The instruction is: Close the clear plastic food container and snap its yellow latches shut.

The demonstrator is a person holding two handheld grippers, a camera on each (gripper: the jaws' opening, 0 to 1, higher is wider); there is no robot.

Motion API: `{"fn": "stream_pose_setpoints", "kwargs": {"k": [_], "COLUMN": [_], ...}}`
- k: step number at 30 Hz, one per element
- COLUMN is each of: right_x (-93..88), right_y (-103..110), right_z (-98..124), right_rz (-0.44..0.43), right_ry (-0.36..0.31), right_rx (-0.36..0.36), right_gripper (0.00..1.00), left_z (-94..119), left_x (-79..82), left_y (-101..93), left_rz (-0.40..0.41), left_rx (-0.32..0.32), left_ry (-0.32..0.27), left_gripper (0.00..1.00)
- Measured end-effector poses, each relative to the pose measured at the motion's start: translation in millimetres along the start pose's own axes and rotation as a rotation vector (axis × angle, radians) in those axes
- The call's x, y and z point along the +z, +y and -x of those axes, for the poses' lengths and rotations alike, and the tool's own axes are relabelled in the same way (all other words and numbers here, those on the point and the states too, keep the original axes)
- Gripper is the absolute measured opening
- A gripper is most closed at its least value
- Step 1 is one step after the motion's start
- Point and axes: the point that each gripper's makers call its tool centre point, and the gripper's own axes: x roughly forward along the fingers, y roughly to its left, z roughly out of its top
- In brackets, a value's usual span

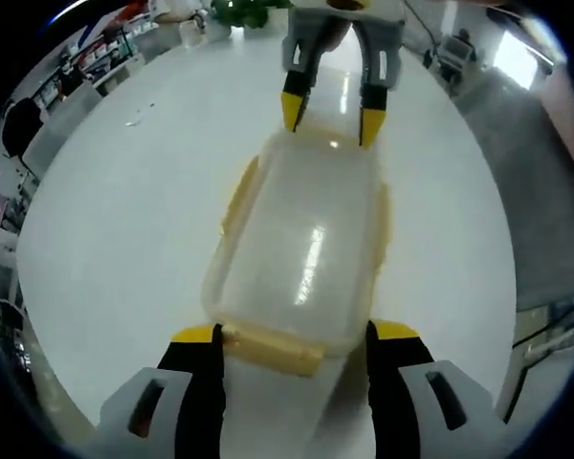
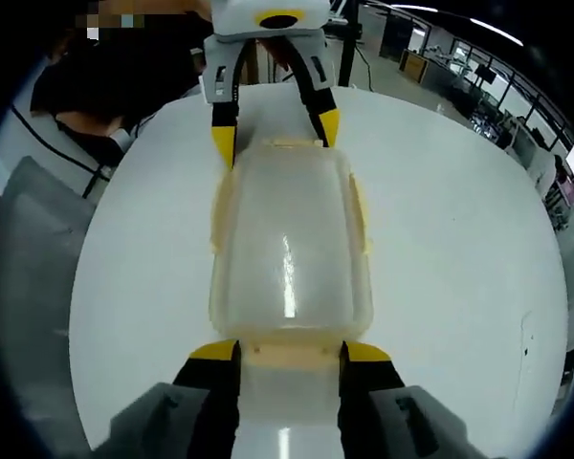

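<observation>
The container [image 1: 301,253] lies on the table [image 1: 124,239]. The left gripper [image 1: 295,337] stands at one end. The right gripper [image 2: 290,356] stands at the opposite end.

A round white table [image 1: 124,239] carries a clear plastic food container [image 1: 306,249] with yellow latches [image 1: 273,346], lid on, resting directly on its glossy top near the middle, with a small pale scrap [image 1: 134,120] lying well apart from it.

Container [image 1: 301,253] contents blurred by cloudy lid; left claw [image 1: 295,337] base cut off below.
</observation>
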Motion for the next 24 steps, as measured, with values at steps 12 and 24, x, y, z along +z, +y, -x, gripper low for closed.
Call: {"fn": "stream_pose_setpoints", "kwargs": {"k": [12, 24], "right_x": [0.7, -0.2], "right_y": [0, 0], "right_z": [-1, 0], "right_rz": [0.009, 0.032], "right_ry": [0.023, 0.035], "right_rx": [0.006, 0.017], "right_gripper": [0.38, 0.38], "left_z": [1, 5], "left_x": [-1.2, -11.1], "left_y": [-1.3, -1.2], "left_rz": [-0.03, -0.201], "left_rx": [-0.015, -0.082], "left_ry": [0.0, 0.079], "left_gripper": [0.57, 0.45]}}
